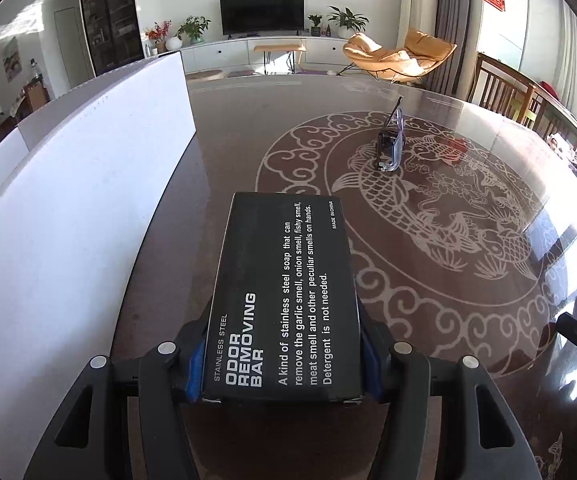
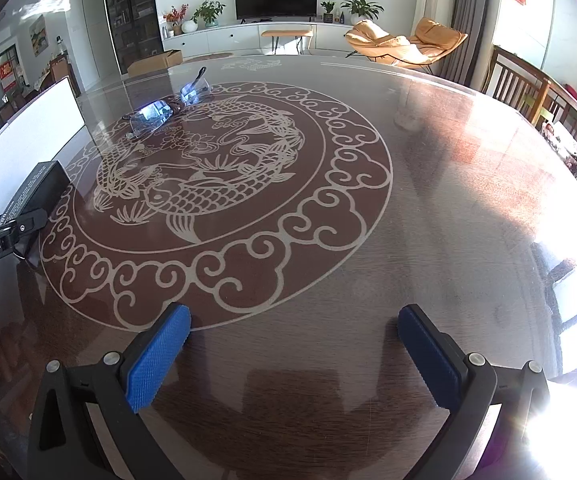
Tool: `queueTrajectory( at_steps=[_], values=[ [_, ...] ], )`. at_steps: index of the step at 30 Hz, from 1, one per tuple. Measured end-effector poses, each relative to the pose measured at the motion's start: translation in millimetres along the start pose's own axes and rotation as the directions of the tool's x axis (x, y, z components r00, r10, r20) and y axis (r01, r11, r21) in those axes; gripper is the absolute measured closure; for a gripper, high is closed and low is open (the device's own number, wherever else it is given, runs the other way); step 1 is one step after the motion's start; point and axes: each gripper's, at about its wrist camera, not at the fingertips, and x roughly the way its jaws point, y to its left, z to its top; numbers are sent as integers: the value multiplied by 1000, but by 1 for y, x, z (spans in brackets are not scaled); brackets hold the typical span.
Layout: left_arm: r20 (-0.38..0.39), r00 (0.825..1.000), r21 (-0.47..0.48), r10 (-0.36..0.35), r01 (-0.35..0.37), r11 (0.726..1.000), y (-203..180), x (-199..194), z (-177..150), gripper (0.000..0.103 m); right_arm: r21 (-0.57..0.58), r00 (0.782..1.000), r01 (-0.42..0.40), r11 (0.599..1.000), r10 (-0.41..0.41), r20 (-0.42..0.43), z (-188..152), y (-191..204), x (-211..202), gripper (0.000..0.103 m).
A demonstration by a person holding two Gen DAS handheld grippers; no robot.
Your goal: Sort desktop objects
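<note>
A black box (image 1: 284,300) printed "Odor Removing Bar" is clamped at its near end between the blue pads of my left gripper (image 1: 284,364), held above the table. From the right wrist view the same box (image 2: 38,188) and left gripper (image 2: 12,228) show at the far left, next to the white bin. A pair of glasses (image 1: 390,146) lies folded on the koi pattern further back, also visible as the glasses (image 2: 168,110) in the right view. My right gripper (image 2: 294,344) stands open over bare table, nothing between its fingers.
A tall white bin wall (image 1: 68,200) runs along the left, close beside the held box. The dark glass table (image 2: 408,200) carries a koi and cloud design. Wooden chairs (image 1: 508,92) stand at the far right edge. Strong sun glare covers the right side.
</note>
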Motion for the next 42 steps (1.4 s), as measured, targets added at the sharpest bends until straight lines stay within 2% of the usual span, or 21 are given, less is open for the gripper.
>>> queueTrajectory(
  at_steps=[2, 4, 5, 7, 10, 12, 14, 17, 20, 22, 23, 24, 25, 28, 31, 35, 37, 42],
  values=[
    [0, 1000, 1, 2, -2, 1000, -1, -1, 0, 44, 0, 1000, -5, 1000, 5, -6, 9, 6, 6, 0],
    [-1, 1000, 2, 3, -3, 1000, -2, 0, 1, 44, 1, 996, -81, 997, 81, -37, 32, 19, 16, 0],
    [-1, 1000, 2, 4, -4, 1000, -3, 0, 2, 44, 39, 985, -163, 986, 164, -46, 49, 27, 23, 0],
    [-1, 1000, 2, 3, -3, 1000, -3, 0, 1, 44, 131, 948, -303, 944, 312, -56, 81, 41, 37, 0],
    [-1, 1000, 2, 3, -3, 1000, -3, 1, 2, 44, 224, 925, -351, 909, 374, -71, 133, 68, 64, 0],
    [-1, 1000, 2, 3, -3, 1000, -3, 0, 1, 44, 220, 929, -336, 916, 361, -85, 163, 91, 80, 0],
    [-1, 1000, 2, 3, -3, 1000, -3, 0, 1, 44, 164, 946, -286, 944, 305, -113, 184, 112, 93, 0],
    [0, 1000, 0, 2, -2, 1000, -4, 1, 0, 44, 70, 970, -184, 980, 193, -149, 198, 135, 109, 0],
    [0, 1000, 0, 2, -2, 1000, -5, 1, 0, 44, 73, 972, -137, 988, 148, -184, 201, 136, 123, 4],
    [0, 1000, 0, 2, -2, 1000, -5, 2, 1, 44, 70, 984, -109, 992, 118, -131, 203, 132, 117, 33],
    [0, 1000, 0, 2, -2, 1000, -5, 2, 1, 44, 59, 986, -111, 992, 117, -116, 202, 131, 115, 61],
    [0, 1000, 0, 2, -2, 1000, -6, 3, 1, 44, 58, 982, -149, 987, 155, -109, 202, 129, 114, 76],
    [0, 1000, 0, 3, -3, 1000, -6, 4, 1, 44, 53, 980, -160, 986, 165, -113, 200, 128, 113, 79],
    [0, 1000, 0, 3, -3, 1000, -6, 4, 1, 44, 3, 978, -178, 984, 177, -106, 188, 126, 103, 81],
    [0, 1000, 2, 5, -5, 1000, -6, 5, 1, 44, -43, 974, -211, 976, 207, -93, 162, 116, 87, 80],
    [2, 1000, 9, 7, -7, 1000, -7, 7, 1, 44, -105, 970, -237, 966, 231, -72, 102, 89, 49, 80],
    [3, 1000, -26, -13, 13, 1000, -9, 3, -5, 45, -130, 972, -235, 963, 230, -56, 70, 73, 27, 80],
    [2, 997, 56, -77, 77, 995, -63, -18, -32, 45, -148, 978, -205, 967, 208, 5, -5, 29, -22, 80]
  ],
)
